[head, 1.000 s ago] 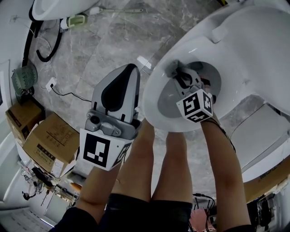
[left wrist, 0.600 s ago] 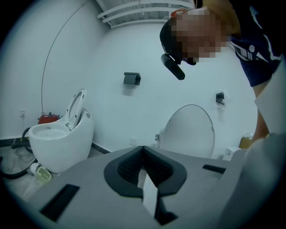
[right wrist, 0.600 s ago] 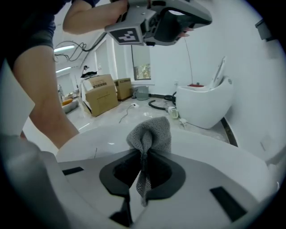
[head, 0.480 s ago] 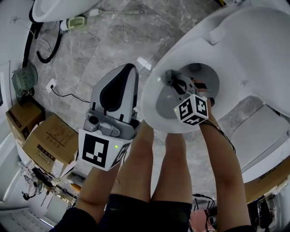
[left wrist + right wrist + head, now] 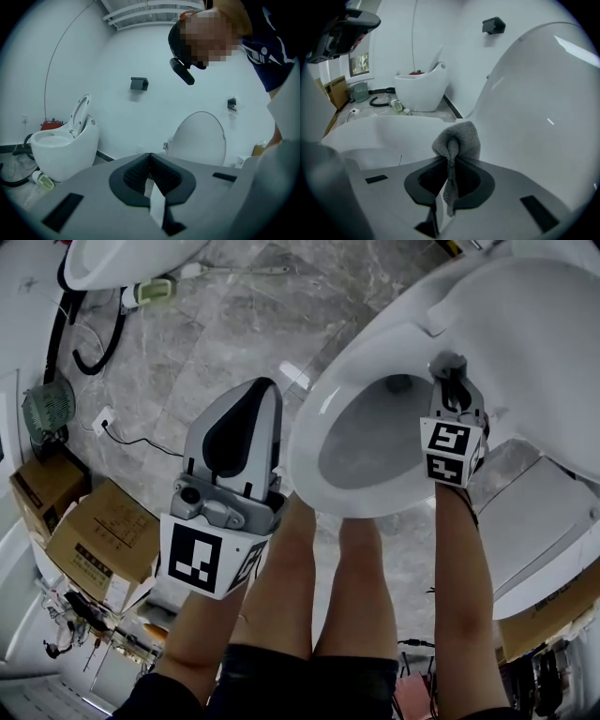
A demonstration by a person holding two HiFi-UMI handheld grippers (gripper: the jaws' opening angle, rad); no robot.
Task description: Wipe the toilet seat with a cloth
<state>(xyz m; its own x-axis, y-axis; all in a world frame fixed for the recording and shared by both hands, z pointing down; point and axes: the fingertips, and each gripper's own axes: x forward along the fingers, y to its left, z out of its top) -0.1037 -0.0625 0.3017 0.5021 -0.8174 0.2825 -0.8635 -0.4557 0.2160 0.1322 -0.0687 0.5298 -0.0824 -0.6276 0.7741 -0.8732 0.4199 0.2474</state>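
Marble floor [image 5: 234, 324]; one toilet seat [image 5: 314, 442], one cloth [image 5: 459, 138] pinched by right tongs [image 5: 453, 381] (left tongs [image 5: 150, 157] closed, empty).

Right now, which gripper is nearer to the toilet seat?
Right. The right gripper, shut on the cloth, is at the rear rim of the toilet seat, by the lid; the left gripper hangs apart from it, over the floor.

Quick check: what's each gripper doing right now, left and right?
Left gripper: shut, nothing between its jaws.
Right gripper: shut on the grey cloth.
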